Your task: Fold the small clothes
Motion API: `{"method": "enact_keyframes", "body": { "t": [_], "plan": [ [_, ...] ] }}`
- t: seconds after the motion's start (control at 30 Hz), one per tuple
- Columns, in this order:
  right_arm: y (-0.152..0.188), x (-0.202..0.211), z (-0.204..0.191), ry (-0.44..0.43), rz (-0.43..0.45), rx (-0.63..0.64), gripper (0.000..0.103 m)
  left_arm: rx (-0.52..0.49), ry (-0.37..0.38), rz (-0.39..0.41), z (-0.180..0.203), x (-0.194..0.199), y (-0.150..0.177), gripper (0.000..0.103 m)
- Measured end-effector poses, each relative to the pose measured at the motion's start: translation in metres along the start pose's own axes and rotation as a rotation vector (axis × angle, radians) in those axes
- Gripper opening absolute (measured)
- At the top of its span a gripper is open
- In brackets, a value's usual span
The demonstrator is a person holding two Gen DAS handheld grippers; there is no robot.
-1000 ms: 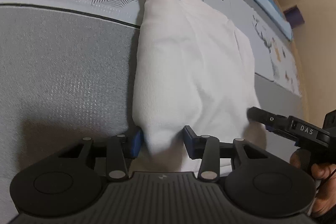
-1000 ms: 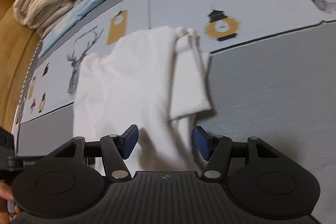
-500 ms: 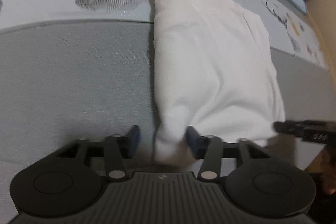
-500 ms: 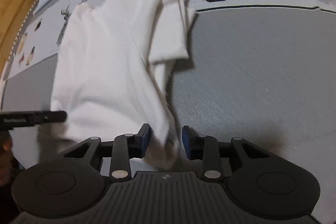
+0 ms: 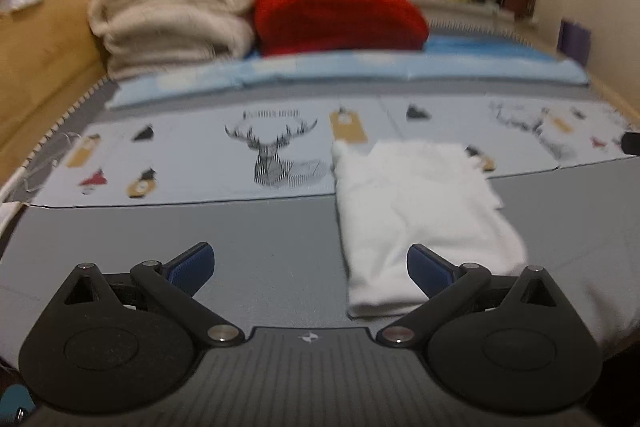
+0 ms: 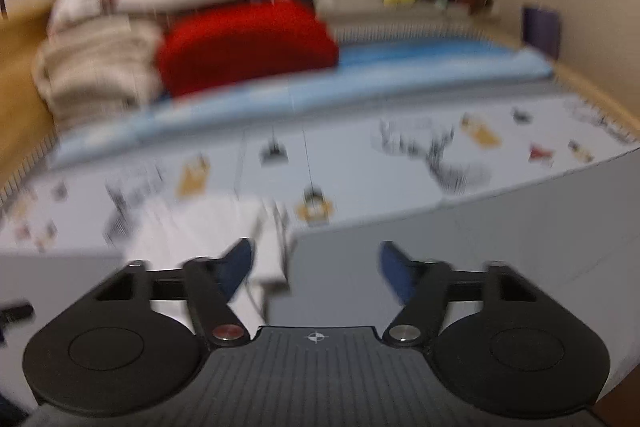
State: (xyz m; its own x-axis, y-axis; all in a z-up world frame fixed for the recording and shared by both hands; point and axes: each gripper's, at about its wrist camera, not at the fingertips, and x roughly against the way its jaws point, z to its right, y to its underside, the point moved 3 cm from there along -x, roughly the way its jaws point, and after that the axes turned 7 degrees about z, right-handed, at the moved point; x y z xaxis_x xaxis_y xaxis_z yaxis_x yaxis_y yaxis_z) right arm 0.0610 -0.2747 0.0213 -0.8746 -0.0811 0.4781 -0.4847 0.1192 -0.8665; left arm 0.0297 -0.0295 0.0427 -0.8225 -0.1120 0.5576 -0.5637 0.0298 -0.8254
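Both the left hand-held gripper and the right hand-held gripper, jaws just opened and empty, are hovering behind the folded white cotton garment lying ahead on the grey mat; being light, soft and limp, it is best pinched along a folded edge.

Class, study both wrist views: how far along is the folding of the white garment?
Done: the white garment lies folded into a narrow bundle on the grey mat. In hand: nothing; the left gripper and right gripper have just been opening, jaws empty. Left: perhaps another fold, though that is uncertain.
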Motion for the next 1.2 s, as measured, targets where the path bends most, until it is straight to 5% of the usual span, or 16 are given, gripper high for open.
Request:
{"method": "enact_keyframes", "body": {
  "t": [0.17, 0.27, 0.37, 0.53, 1.2],
  "plan": [
    [0.023, 0.061, -0.017, -0.074, 0.065, 0.03, 0.086, 0.003, 0.004, 0.056, 0.018, 0.048, 0.032, 0.103],
    [0.055, 0.076, -0.024, -0.07, 0.054, 0.079, 0.087, -0.022, 0.047, -0.02, 0.032, 0.038, 0.053, 0.102],
    [0.074, 0.068, -0.033, -0.046, -0.04, 0.145, 0.085, 0.049, 0.064, -0.048, 0.031, 0.025, 0.052, 0.102],
    [0.07, 0.052, -0.038, -0.014, -0.036, 0.159, 0.086, 0.043, -0.001, -0.05, 0.031, 0.008, 0.051, 0.102],
    [0.074, 0.036, -0.055, -0.056, -0.081, 0.152, 0.086, 0.068, 0.037, -0.055, 0.037, -0.001, 0.051, 0.102]
  ]
}}
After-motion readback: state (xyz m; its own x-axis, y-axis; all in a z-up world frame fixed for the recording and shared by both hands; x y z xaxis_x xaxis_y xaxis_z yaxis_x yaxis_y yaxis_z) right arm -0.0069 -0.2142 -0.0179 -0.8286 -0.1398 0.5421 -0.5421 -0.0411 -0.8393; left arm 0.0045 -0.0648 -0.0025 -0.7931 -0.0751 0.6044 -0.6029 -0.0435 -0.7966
